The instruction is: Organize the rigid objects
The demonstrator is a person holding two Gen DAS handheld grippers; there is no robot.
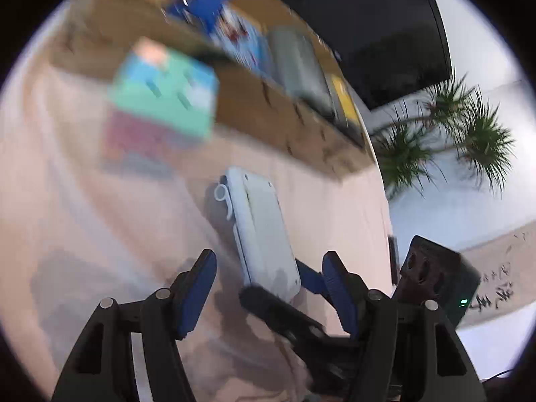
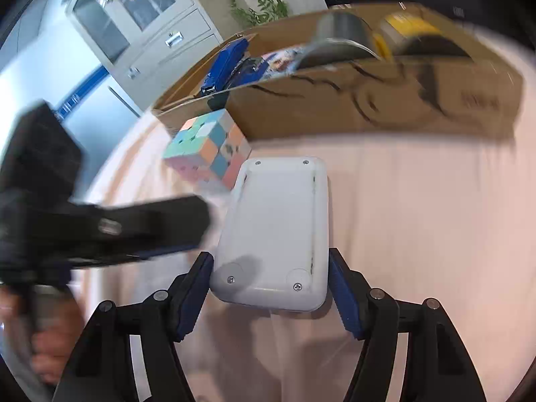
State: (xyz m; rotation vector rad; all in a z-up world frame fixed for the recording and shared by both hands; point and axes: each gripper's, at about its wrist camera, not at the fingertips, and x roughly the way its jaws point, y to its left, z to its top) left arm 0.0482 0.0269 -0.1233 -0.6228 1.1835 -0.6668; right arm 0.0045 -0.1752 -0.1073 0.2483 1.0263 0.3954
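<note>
- White case [image 2: 273, 231]: flat rigid plastic box with rounded corners, screw side facing the right wrist camera. The right gripper [image 2: 271, 284] holds it, a blue pad pressed on each long edge at the near end.
- Its long axis runs straight out from the right gripper, far end pointing at the cardboard box [image 2: 368, 100]. It looks lifted off the pink surface [image 2: 418, 217], though how high is unclear.
- The cardboard box lies beyond the case's far end and somewhat right. It already holds a blue item [image 2: 224, 67], a grey roll [image 2: 338, 38] and a yellow-and-black thing [image 2: 412, 33], all blurred.
- Pastel cube [image 2: 209, 145] sits on the surface against the box's near wall, just left of the case's far end. In the right view they overlap, and I can't tell if they touch.
- Left gripper [image 1: 271, 278]: jaws spread wide, holding nothing. In the left view the case crosses the gap between its pads with no contact, and the right gripper's tips show at the case's near end.
- Judgement: the right hand owns the move, and the case is already aligned with the travel direction. It has to clear the near box wall and skip the cube on the left.
- Risk: the grip is at one end only, so the far end may sag or swing.
</note>
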